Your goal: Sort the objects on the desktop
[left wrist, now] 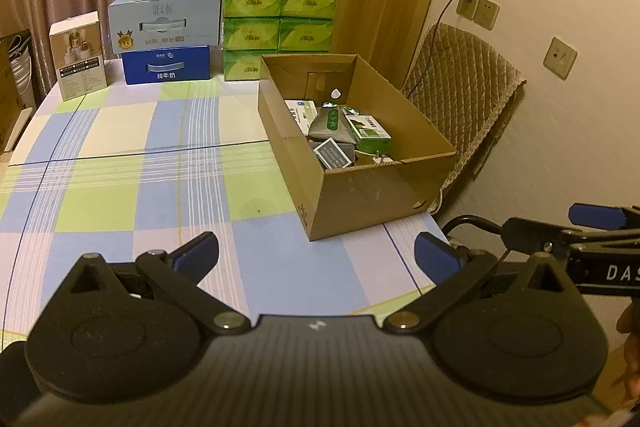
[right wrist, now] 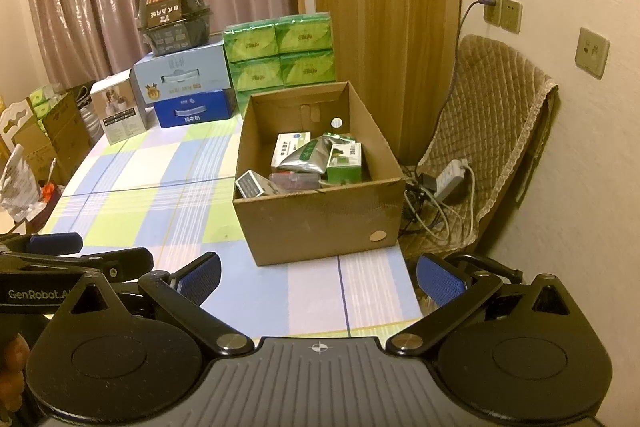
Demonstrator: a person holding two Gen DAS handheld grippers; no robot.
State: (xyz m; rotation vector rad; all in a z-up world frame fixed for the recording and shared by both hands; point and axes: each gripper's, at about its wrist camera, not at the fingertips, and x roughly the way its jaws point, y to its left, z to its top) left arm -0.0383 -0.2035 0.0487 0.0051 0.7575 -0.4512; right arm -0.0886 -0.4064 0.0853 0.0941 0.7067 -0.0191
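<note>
Your left gripper hovers low over the near edge of the tabletop, its blue-padded fingers spread wide apart and holding nothing. Your right gripper sits just beside it at the same height, also spread wide and empty.

Ahead and to the right, an open cardboard box stands on the checked tablecloth near the corner. It already holds the small desktop objects: a white medicine carton, a silver-green foil pouch, a green carton and a grey card pack, piled loosely.

The cloth in front of you looks bare, so the sorting appears finished or nearly so. Stacked milk cartons and green tissue packs line the far edge, likely stored there.
</note>
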